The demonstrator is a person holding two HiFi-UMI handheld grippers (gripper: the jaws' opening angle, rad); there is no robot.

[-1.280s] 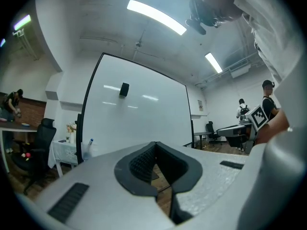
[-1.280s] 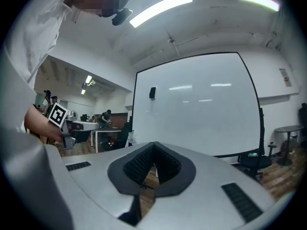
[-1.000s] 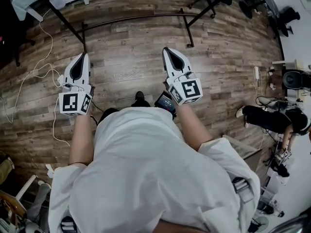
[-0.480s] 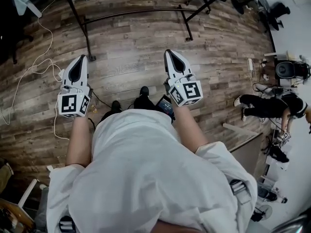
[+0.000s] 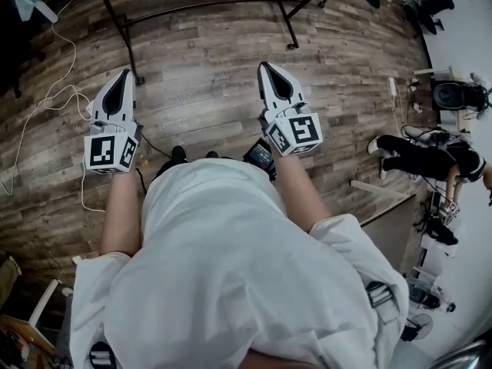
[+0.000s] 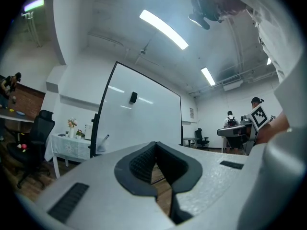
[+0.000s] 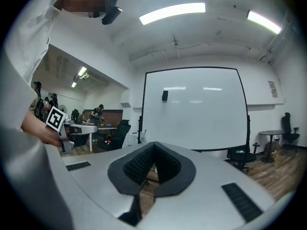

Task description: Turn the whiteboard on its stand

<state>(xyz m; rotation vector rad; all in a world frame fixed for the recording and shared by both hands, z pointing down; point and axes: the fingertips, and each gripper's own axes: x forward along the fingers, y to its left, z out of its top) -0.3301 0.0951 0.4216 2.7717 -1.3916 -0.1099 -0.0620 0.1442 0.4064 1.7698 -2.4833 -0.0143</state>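
Stepping feet are the main change: the person's shoes show at a different spot under the white shirt than a second ago, and the stand's base bar has slid up toward the far edge of the head view. The two arms are held out much as they were.

Nearest, the left gripper and the right gripper point level over the wooden floor. Each has its jaws pressed fully together with nothing between them (both gripper views show the dark pads meeting on empty air).

Farther off, the whiteboard stands upright in its black frame. It is straight ahead of the right gripper and a little to the left of the left one, well apart from both. A cloth-covered counter sits to its left.

My reading is that the person is walking into position and the turn has not begun. No gripper touches the frame, and the jaws would have to open before either could take hold of an edge.
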